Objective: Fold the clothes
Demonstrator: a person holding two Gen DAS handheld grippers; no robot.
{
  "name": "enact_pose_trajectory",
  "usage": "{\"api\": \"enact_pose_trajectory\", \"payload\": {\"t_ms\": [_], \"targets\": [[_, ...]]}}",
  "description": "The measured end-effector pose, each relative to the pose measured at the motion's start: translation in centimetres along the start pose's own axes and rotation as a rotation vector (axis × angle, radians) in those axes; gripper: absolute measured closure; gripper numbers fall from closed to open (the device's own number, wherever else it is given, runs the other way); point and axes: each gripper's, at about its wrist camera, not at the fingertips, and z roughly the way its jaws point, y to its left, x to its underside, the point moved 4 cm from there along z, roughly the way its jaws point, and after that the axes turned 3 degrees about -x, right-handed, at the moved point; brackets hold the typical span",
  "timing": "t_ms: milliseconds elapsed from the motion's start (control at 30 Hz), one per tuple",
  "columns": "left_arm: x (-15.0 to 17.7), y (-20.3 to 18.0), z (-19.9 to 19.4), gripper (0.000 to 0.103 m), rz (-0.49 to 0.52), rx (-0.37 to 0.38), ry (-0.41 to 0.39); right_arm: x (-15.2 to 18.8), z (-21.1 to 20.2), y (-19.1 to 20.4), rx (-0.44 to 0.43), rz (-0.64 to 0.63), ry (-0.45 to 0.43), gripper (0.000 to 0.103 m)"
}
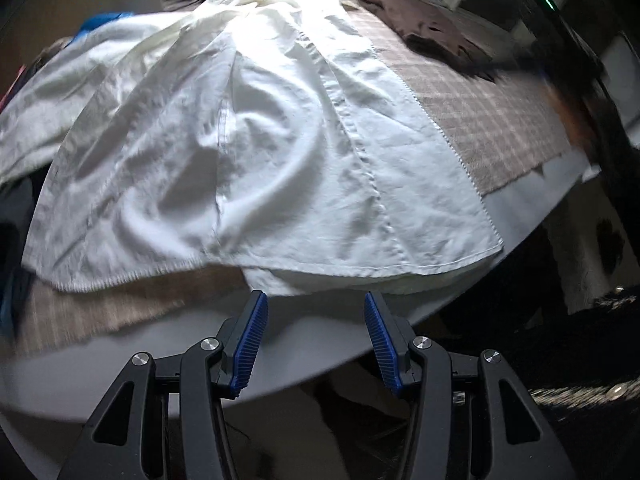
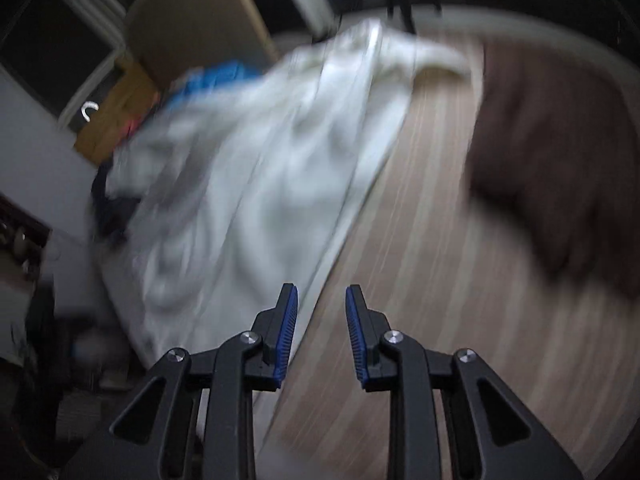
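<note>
White garment spread on the checked cloth, both grippers empty.

The white garment (image 1: 256, 136) lies wide and wrinkled on the beige checked cloth (image 1: 480, 120), its hem near the table edge (image 1: 520, 208); I see layers at the hem, but I cannot tell if a fold is already made. My left gripper (image 1: 316, 308) hovers just before this hem, jaws apart and holding nothing. My right gripper (image 2: 322, 300) hangs over the garment's long side edge, jaws also apart and empty; this view is blurred. A brown garment (image 2: 560, 160) lies beyond the white one. I judge any coming grasp needs a pinch on one fabric edge only, not the cloth below.
</note>
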Motion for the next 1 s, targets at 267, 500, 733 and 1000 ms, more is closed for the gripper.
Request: {"api": "enact_pose_trajectory", "payload": {"t_ms": [267, 500, 733, 1000], "targets": [[1.3, 5.1, 0.8, 0.055, 0.103, -0.072, -0.021, 9.6, 2.1, 4.9, 0.052, 0.136, 0.061, 0.075], [1.0, 5.3, 2.4, 0.055, 0.323, -0.162, -0.059, 13.0, 3.8, 7.3, 0.099, 0.229, 0.076, 0.068], [-0.5, 5.9, 3.7, 0.067, 0.333, -0.096, -0.084, 13.2, 4.5, 9.3, 0.145, 0.188, 0.089, 0.068], [-1.3, 5.0, 1.8, 0.100, 0.371, -0.067, -0.101, 11.8, 2.3, 9.7, 0.127, 0.193, 0.010, 0.100]]}}
